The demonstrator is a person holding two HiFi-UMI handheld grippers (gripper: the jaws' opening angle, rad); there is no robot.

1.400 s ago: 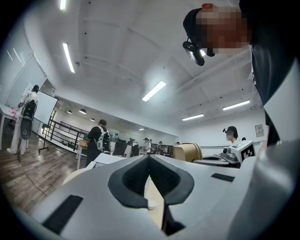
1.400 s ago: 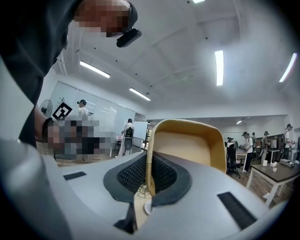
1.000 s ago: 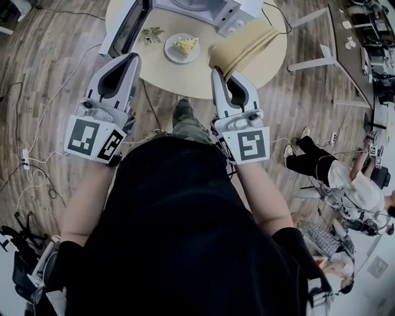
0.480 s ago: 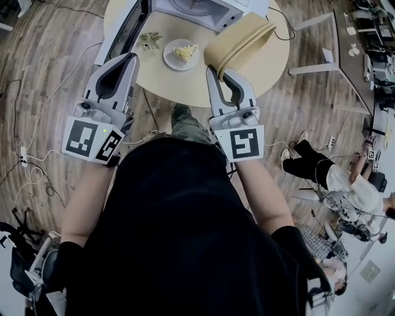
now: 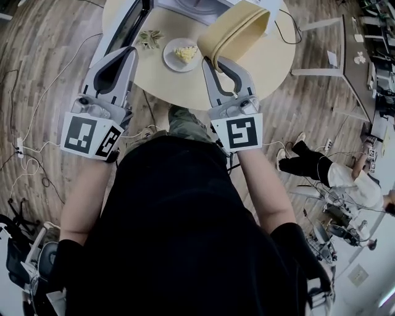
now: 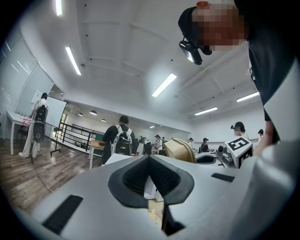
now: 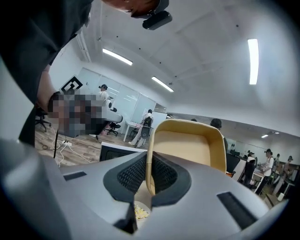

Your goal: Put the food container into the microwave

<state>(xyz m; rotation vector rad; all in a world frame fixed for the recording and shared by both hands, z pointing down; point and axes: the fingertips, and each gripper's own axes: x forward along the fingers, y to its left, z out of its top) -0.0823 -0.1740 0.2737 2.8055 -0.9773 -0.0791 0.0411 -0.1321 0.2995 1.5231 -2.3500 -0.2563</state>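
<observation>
The food container (image 5: pixel 237 29) is a tan, empty tub held tilted on its side above the round table (image 5: pixel 259 68). My right gripper (image 5: pixel 216 62) is shut on its near rim. In the right gripper view the container (image 7: pixel 187 145) rises between the pads, its wall pinched by my right gripper (image 7: pixel 149 173). The microwave (image 5: pixel 197 6) stands at the table's far side with its door (image 5: pixel 126 28) swung open to the left. My left gripper (image 5: pixel 126 54) hangs shut and empty over the table's near left edge. The left gripper view shows the container (image 6: pixel 180 150) to the right.
A white plate (image 5: pixel 181 52) with a yellow piece of food lies in front of the microwave, and a small plant (image 5: pixel 148 38) is beside it. Cables trail across the wooden floor at the left. People sit at desks on the right.
My right gripper has carried the container forward and leftward, from over the table's right side to just in front of the microwave. The left gripper has barely moved.
</observation>
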